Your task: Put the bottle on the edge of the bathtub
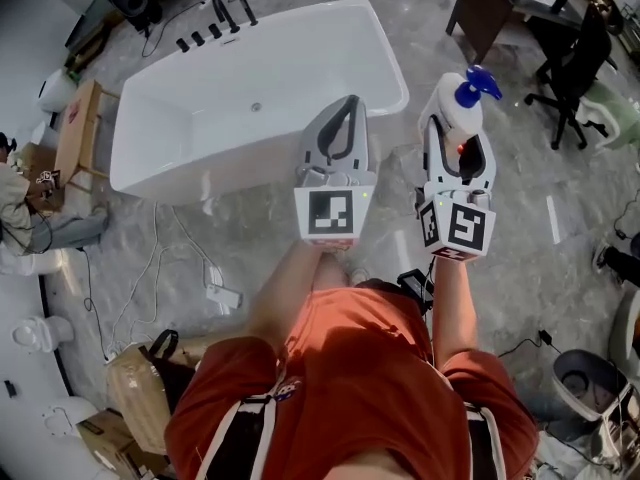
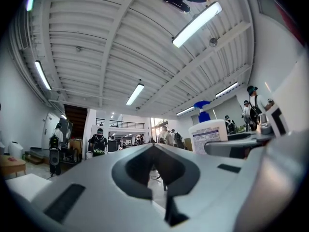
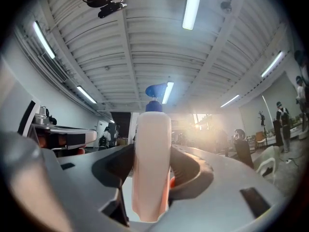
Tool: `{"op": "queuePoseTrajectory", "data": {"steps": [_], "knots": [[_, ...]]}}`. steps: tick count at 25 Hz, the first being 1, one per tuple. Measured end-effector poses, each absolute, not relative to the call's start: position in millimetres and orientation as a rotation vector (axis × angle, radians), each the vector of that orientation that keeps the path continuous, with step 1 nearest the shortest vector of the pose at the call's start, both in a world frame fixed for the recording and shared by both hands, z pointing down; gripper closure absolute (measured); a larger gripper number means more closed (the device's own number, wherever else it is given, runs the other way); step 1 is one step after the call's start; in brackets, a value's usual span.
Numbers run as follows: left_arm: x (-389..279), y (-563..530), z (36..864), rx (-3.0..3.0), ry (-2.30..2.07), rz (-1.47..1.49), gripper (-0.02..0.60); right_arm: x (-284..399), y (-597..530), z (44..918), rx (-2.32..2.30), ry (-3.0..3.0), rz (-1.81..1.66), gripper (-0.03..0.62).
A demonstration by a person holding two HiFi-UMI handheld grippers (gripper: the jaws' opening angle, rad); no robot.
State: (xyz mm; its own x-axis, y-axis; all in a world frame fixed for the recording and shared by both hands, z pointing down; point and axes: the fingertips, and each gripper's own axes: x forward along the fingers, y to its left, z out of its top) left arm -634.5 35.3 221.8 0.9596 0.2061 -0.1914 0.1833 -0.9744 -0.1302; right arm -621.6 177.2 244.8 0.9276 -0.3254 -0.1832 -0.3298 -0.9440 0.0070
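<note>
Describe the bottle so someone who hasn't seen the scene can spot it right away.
Start at the big white freestanding bathtub on the grey floor and look to its near right corner. The white plastic bottle with a blue pump top is clamped in the right gripper there; the left gripper beside it holds nothing.

A black office chair point(image 1: 577, 63) stands by a dark desk point(image 1: 487, 6); a cardboard box point(image 1: 76, 128) sits far left.
</note>
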Motion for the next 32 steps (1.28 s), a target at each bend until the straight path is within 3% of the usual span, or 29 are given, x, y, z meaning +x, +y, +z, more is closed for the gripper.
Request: {"op": "queuePoseTrajectory", "data": {"steps": [15,32], "knots": [[-568,114,227,-2.981,-0.565,0.344,0.565,-580,245,252,-3.139,0.291,0.282,0.352],[-377,154,242,-2.954,-0.757,0.31,0.565,-404,272,272,-3.19,0.138,0.213,0.352]]}}
